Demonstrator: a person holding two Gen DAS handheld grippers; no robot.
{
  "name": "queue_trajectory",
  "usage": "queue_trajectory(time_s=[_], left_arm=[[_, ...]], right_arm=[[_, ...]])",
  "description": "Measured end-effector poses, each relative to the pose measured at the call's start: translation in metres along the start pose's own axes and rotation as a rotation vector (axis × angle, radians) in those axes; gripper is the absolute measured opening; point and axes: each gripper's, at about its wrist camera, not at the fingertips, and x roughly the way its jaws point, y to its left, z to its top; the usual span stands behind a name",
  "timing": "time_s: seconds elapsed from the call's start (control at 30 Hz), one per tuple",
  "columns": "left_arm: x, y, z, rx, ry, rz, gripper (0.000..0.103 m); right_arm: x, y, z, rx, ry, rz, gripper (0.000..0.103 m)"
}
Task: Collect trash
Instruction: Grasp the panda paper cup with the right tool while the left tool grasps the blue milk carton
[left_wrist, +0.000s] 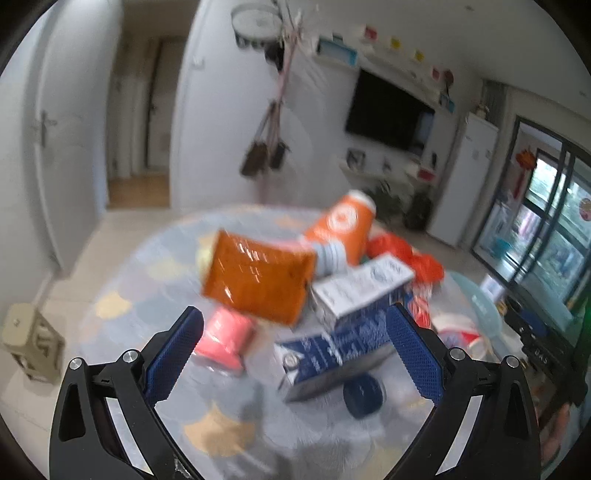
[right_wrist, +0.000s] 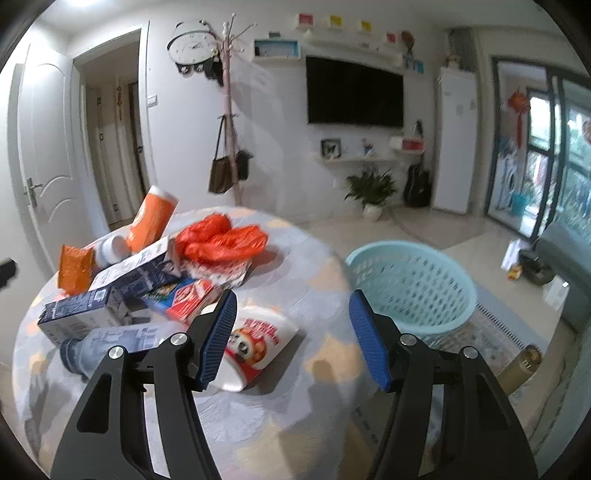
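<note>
A pile of trash lies on the round table (left_wrist: 147, 280): an orange bottle (left_wrist: 343, 225), an orange packet (left_wrist: 258, 277), a white and blue carton (left_wrist: 362, 288), a dark blue carton (left_wrist: 332, 354) and a red plastic bag (left_wrist: 406, 254). My left gripper (left_wrist: 295, 350) is open just in front of the cartons and grips nothing. My right gripper (right_wrist: 291, 332) is open too, above bare tablecloth. A white printed cup (right_wrist: 258, 343) lies on its side, partly behind the left finger. The red bag (right_wrist: 221, 240) and cartons (right_wrist: 136, 269) lie further left.
A light blue laundry basket (right_wrist: 413, 284) stands on the floor just past the table's right edge. A clear plastic bottle (right_wrist: 110, 343) lies at the pile's near side. A beige stool (left_wrist: 33, 339) stands on the floor at the left. The left wrist view is blurred.
</note>
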Motion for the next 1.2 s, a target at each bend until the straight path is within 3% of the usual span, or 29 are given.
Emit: queue_trajectory(time_s=[0.17,0.33,0.47,0.57,0.73,0.87,1.07,1.13,1.2], left_arm=[[0.029,0.001,-0.011,0.031,0.100,-0.101,0.095],[0.051,-0.002,-0.011,0.092,0.176,-0.117,0.091],[0.064,-0.009,-0.015,0.112,0.259,-0.125,0.069],[0.060,-0.018,-0.021,0.126,0.300,-0.153,0.063],[0.053,-0.038,-0.025,0.182,0.331,-0.155,0.066],[0.070,-0.049,-0.017,0.237,0.352,-0.130,0.069],[0.087,-0.069,-0.007,0.308,0.379,-0.159,0.069],[0.086,-0.073,-0.008,0.320,0.378,-0.175,0.064],[0.085,-0.076,-0.009,0.324,0.379,-0.190,0.052]], right_arm=[[0.013,0.009,-0.010,-0.010,0.064,0.044,0.066],[0.024,0.016,-0.015,0.001,0.127,0.101,0.074],[0.032,0.018,-0.016,0.014,0.168,0.122,0.075],[0.036,0.022,-0.015,0.016,0.194,0.142,0.077],[0.046,0.028,-0.014,0.006,0.221,0.125,0.081],[0.054,0.025,-0.016,0.027,0.260,0.121,0.081],[0.057,0.016,-0.016,0.054,0.262,0.109,0.080],[0.057,0.015,-0.016,0.047,0.256,0.099,0.066],[0.057,0.016,-0.016,0.039,0.259,0.099,0.064]])
